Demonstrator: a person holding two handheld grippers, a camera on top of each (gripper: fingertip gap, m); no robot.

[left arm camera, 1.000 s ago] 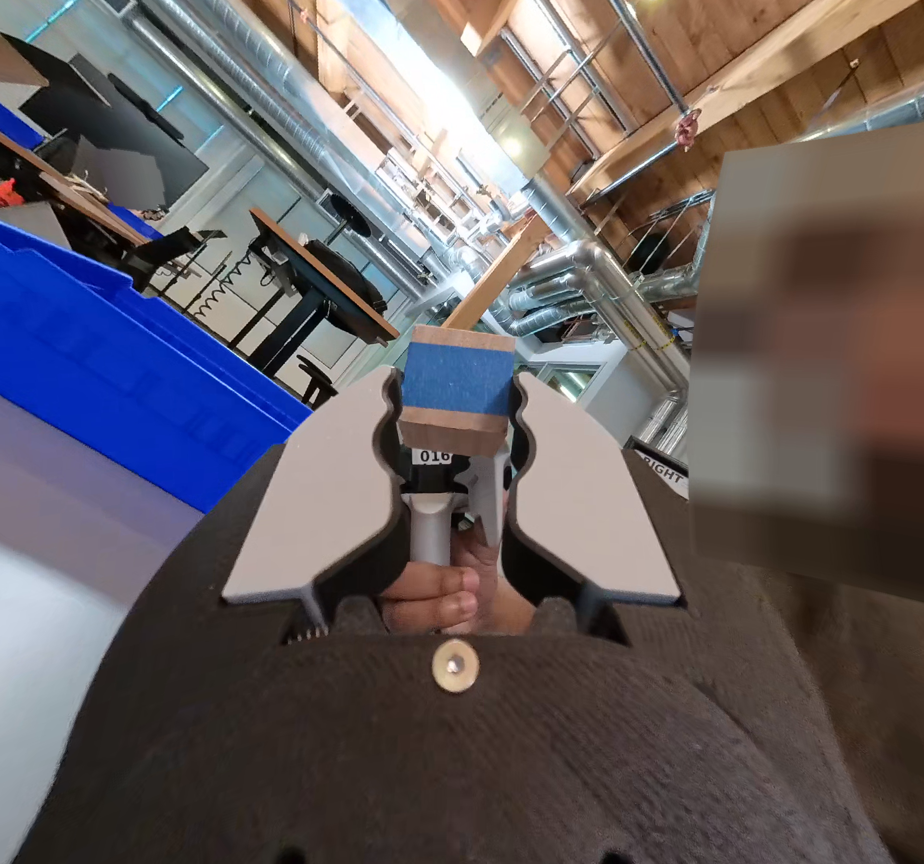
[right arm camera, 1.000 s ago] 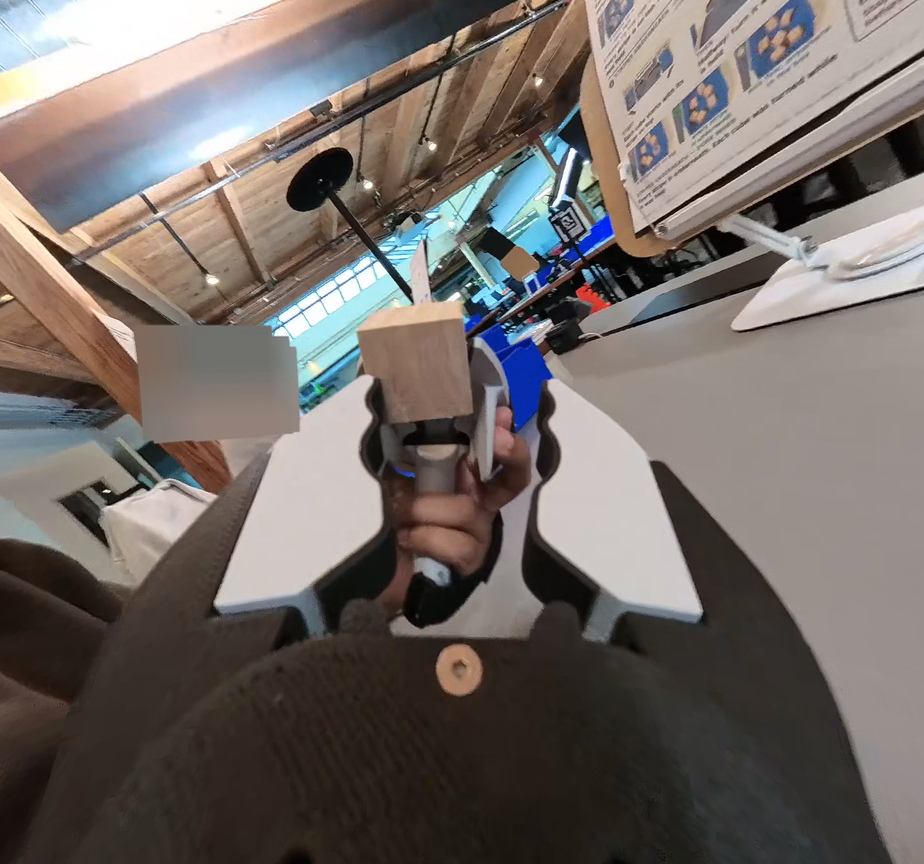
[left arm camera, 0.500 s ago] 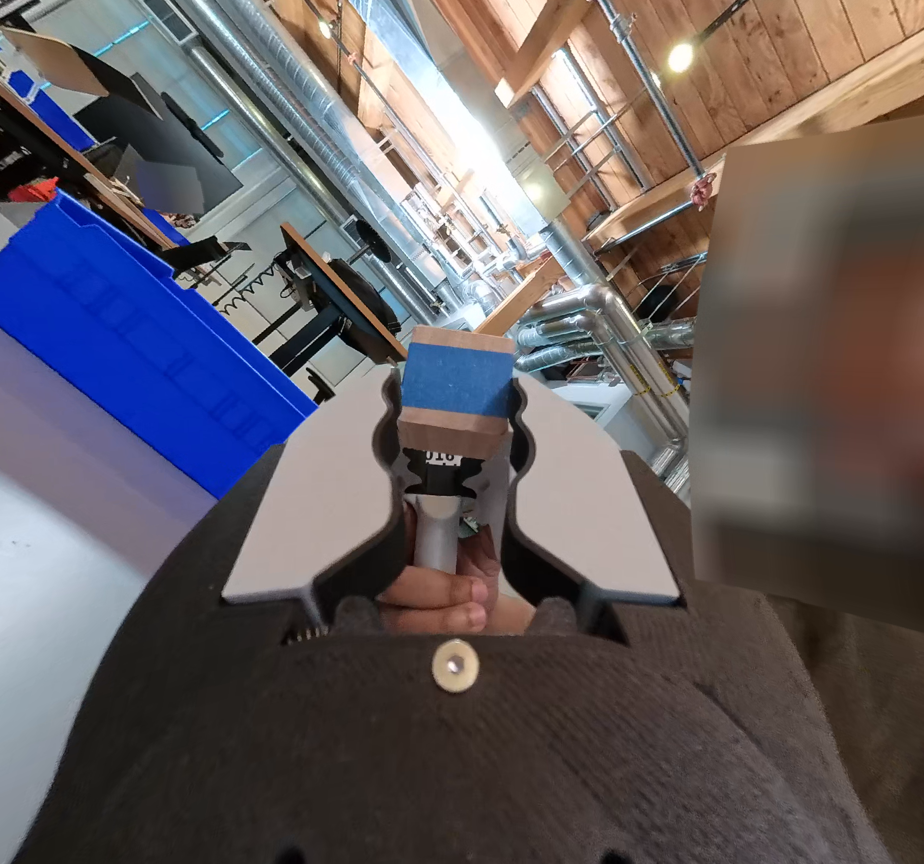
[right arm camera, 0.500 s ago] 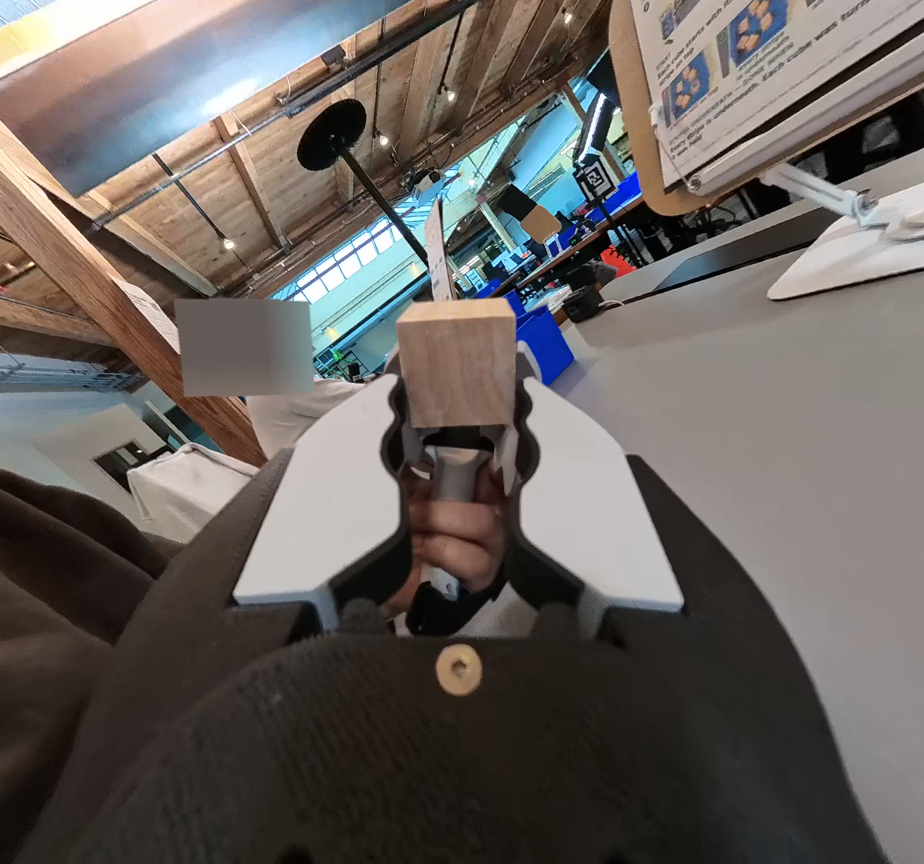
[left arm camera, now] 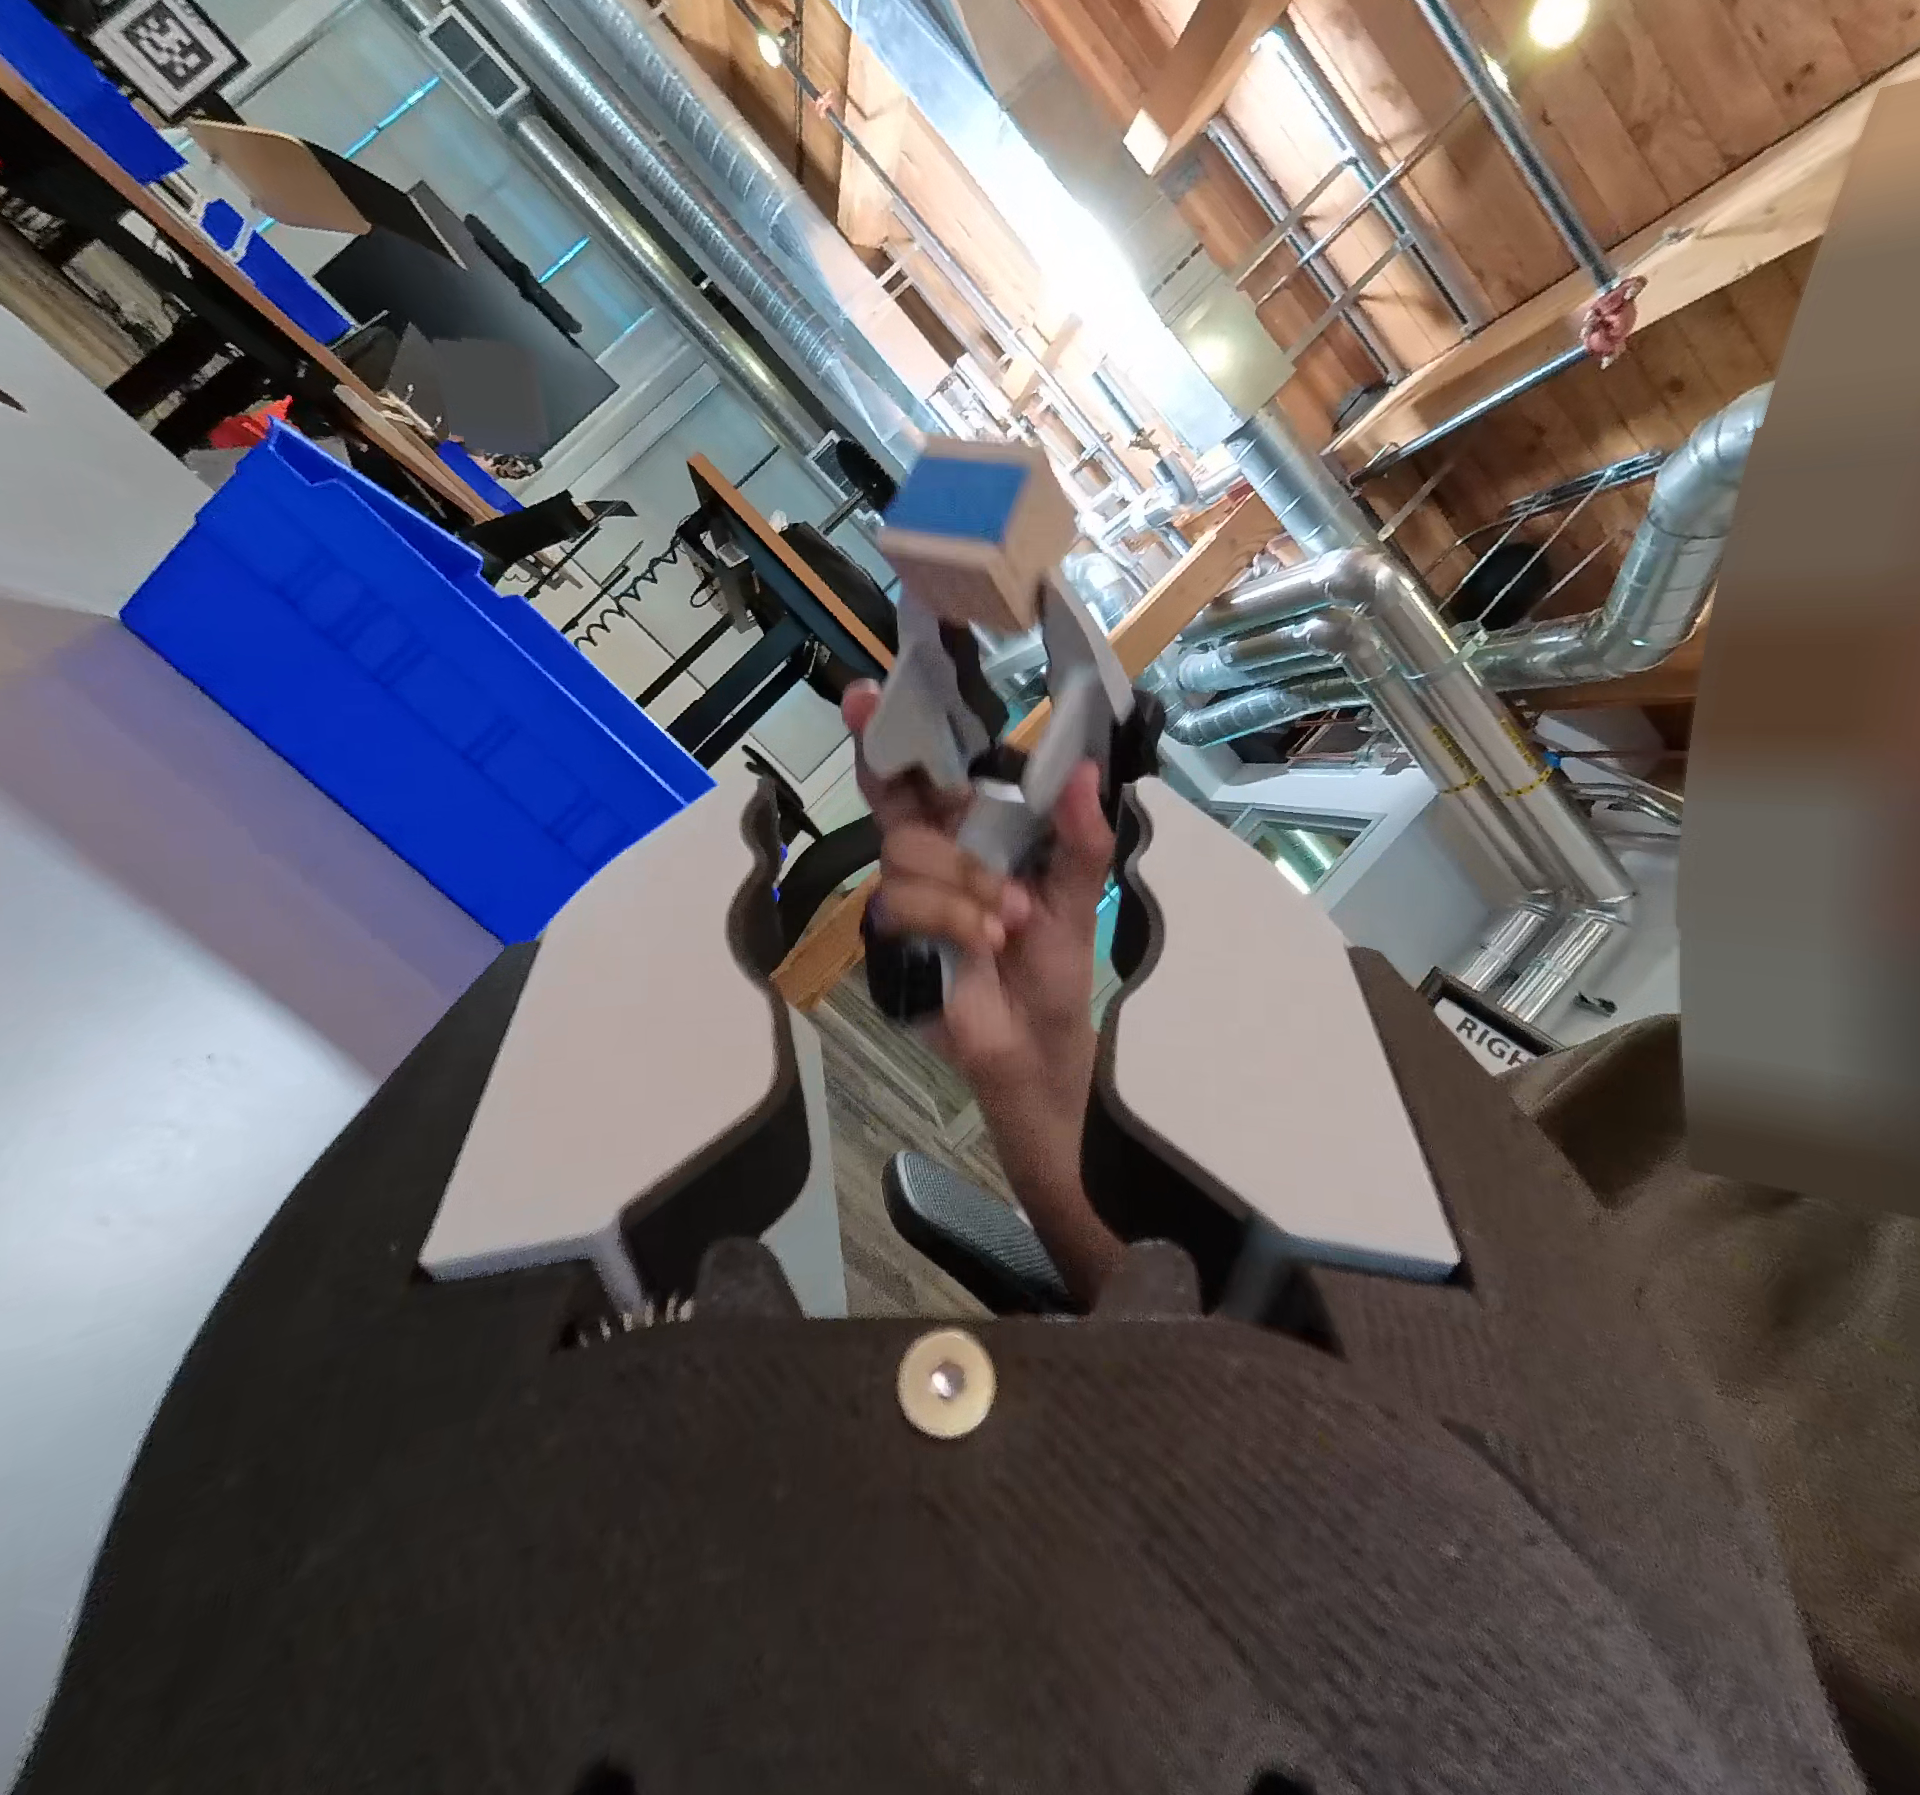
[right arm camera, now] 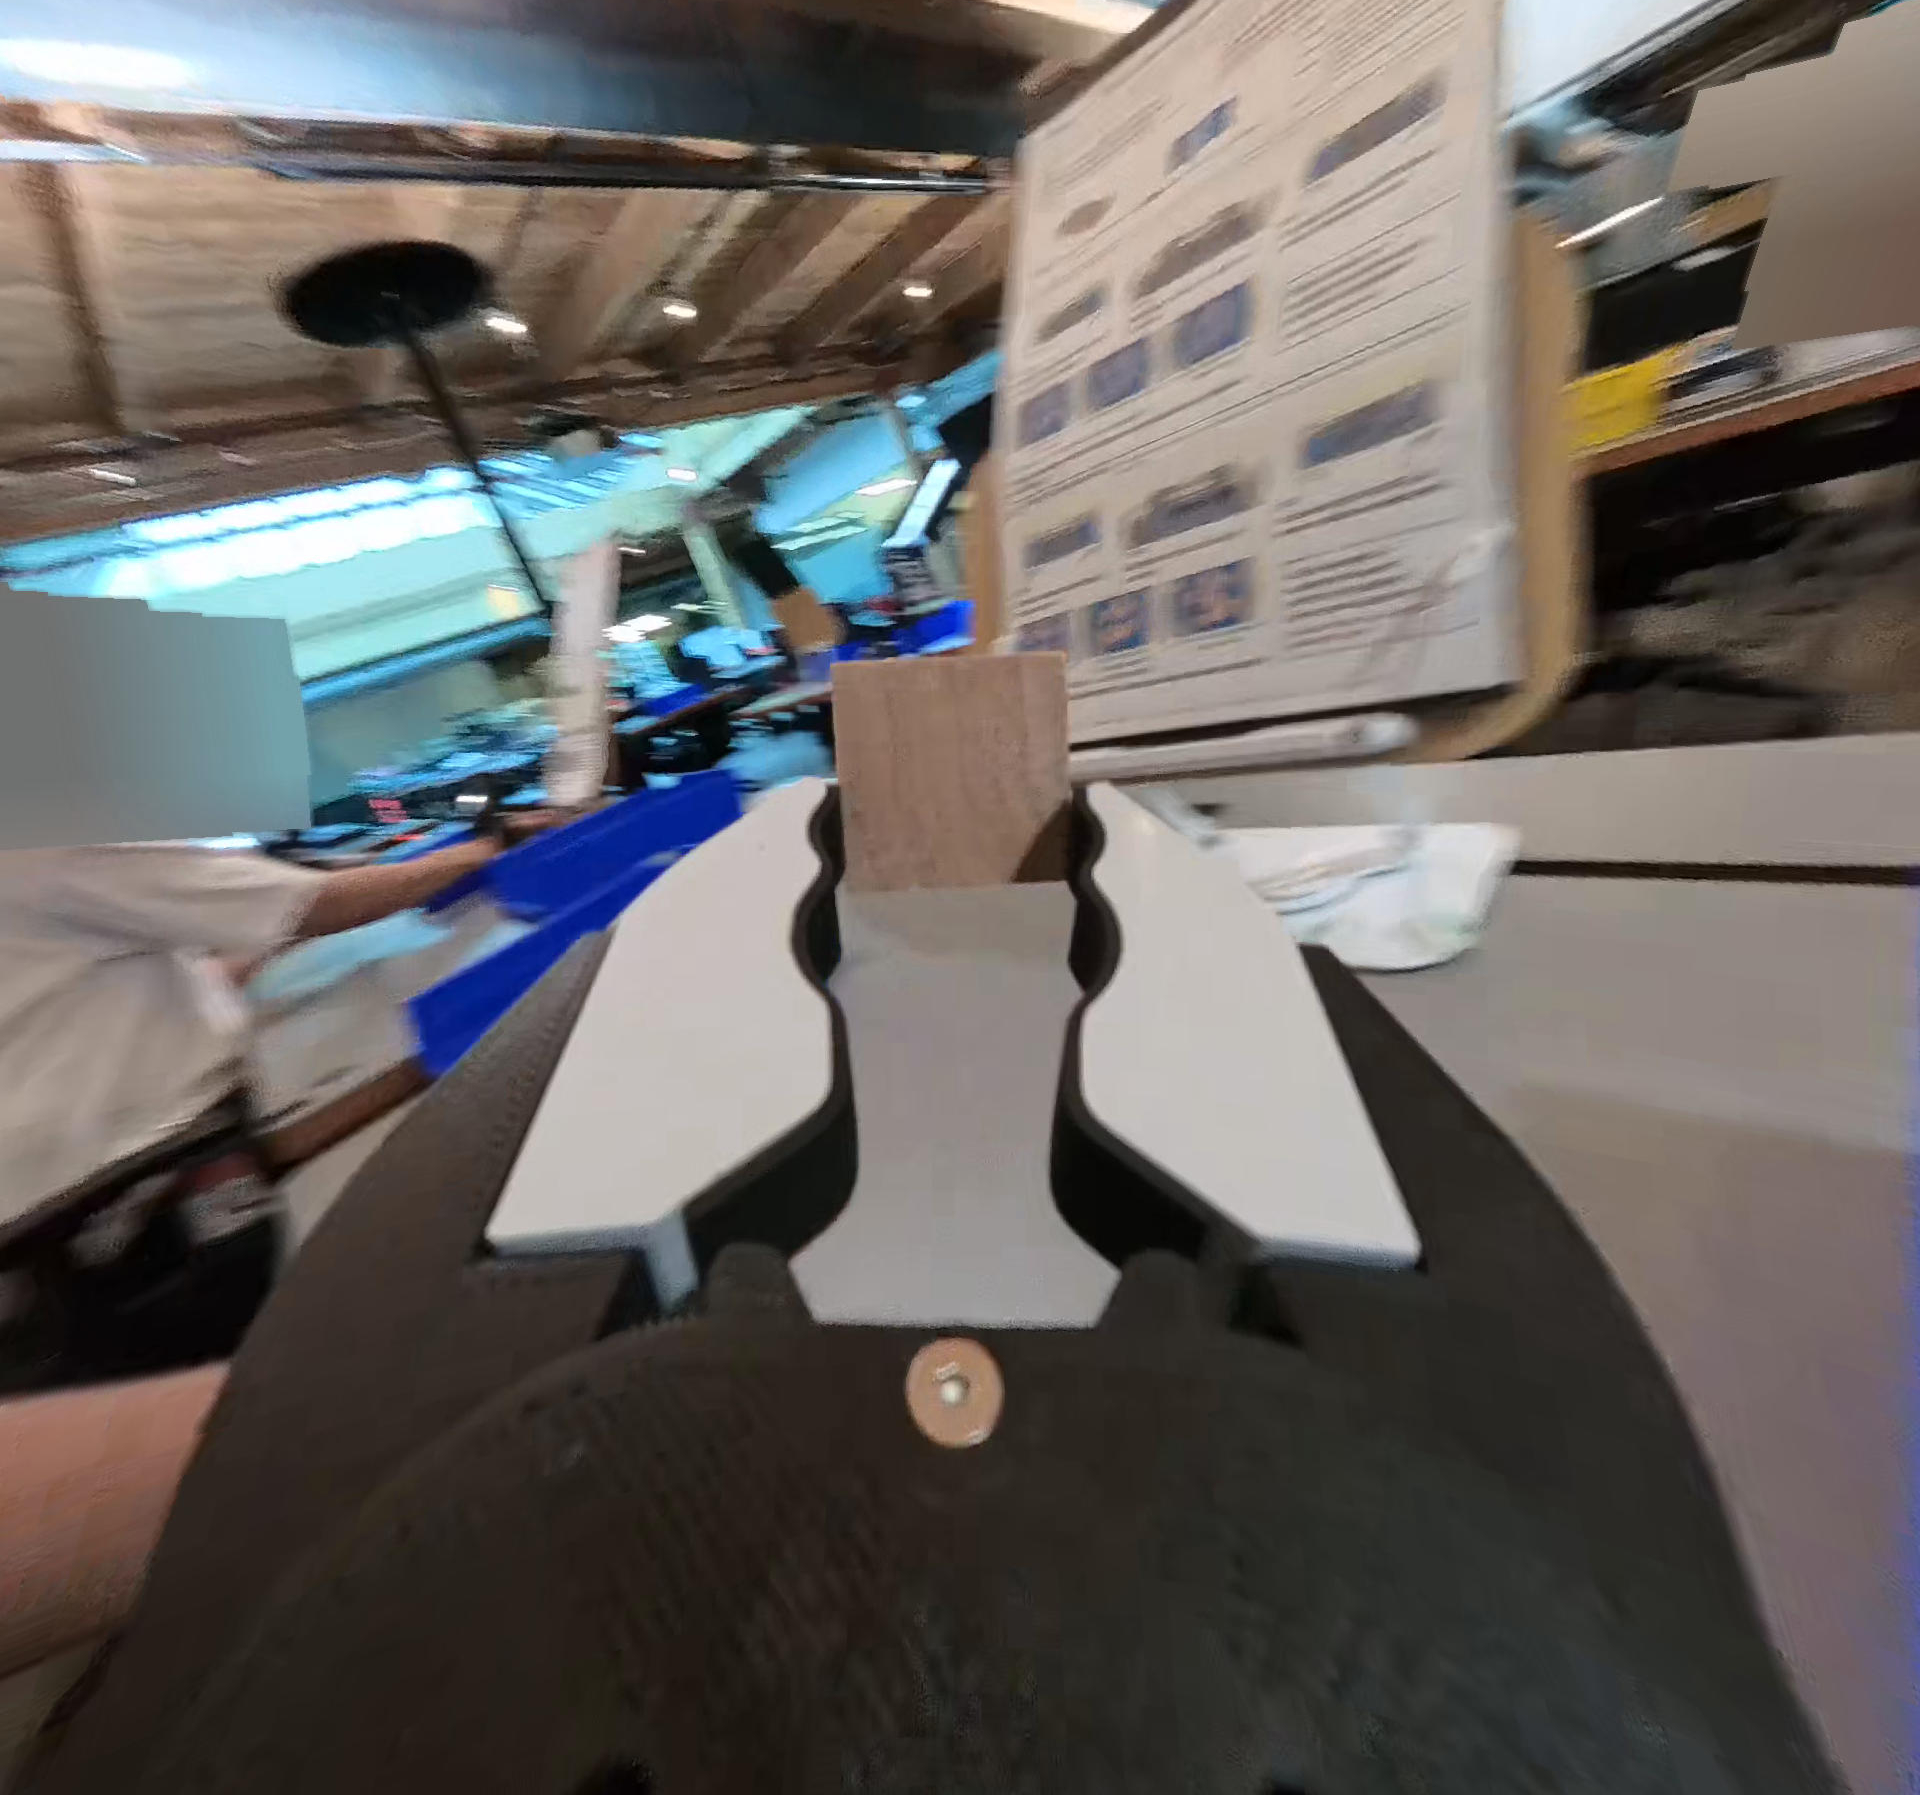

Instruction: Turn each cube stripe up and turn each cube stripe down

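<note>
The wooden cube (right arm camera: 951, 769) with a blue stripe is gripped at the tip of the right tool (right arm camera: 951, 836), up above the grey desk (right arm camera: 1662, 1018). The left tool (left arm camera: 940, 872) is spread wide with nothing in it.

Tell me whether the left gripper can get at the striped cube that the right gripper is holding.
Probably yes. The left gripper is open, and the cube is up in the air ahead of it with nothing between. The right gripper clamps two sides, so only the free faces are graspable.

cube (left arm camera: 971, 540): tan wood, blue stripe | bin (left arm camera: 395, 696): bright blue | table (right arm camera: 1662, 1018): grey | gripper fingers (right arm camera: 717, 1018): pale grey
</note>
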